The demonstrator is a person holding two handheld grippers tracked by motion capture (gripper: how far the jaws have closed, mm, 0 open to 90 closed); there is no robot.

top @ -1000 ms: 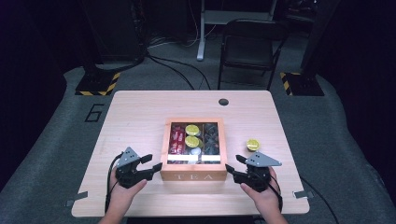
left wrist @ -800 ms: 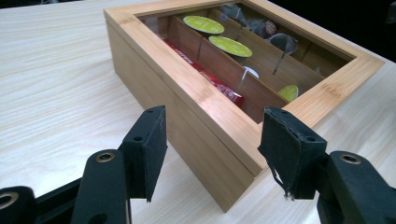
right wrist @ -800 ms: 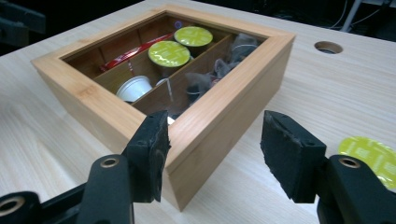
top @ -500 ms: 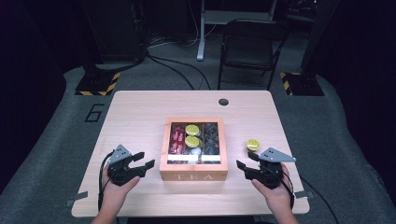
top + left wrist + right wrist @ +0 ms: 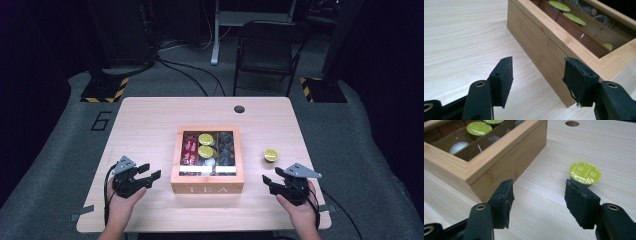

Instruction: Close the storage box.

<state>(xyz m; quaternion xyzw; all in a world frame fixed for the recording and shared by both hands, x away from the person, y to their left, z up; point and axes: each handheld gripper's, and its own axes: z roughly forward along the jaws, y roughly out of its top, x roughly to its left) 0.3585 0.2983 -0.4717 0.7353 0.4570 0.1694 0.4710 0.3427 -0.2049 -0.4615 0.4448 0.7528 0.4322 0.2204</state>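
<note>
A wooden tea box (image 5: 207, 188) with a glass lid stands mid-table, holding yellow-topped capsules (image 5: 205, 139), red packets and dark pods. My left gripper (image 5: 151, 171) hovers left of the box's front corner, open and empty. In the left gripper view, the gripper (image 5: 537, 77) faces the box's side wall (image 5: 544, 45). My right gripper (image 5: 270, 176) sits right of the box, open and empty. A lone yellow capsule (image 5: 271, 155) lies on the table just beyond it. The right gripper view has the gripper (image 5: 539, 197) between the box corner (image 5: 506, 160) and that capsule (image 5: 585, 173).
The light wooden table (image 5: 150, 125) has a round cable hole (image 5: 239, 109) near its far edge. A black chair (image 5: 265, 50) stands behind the table. Both hands rest close to the table's front edge.
Both hands have drawn outward from the box's sides, the left one leftward and the right one rightward. The box and the capsule have not moved.
</note>
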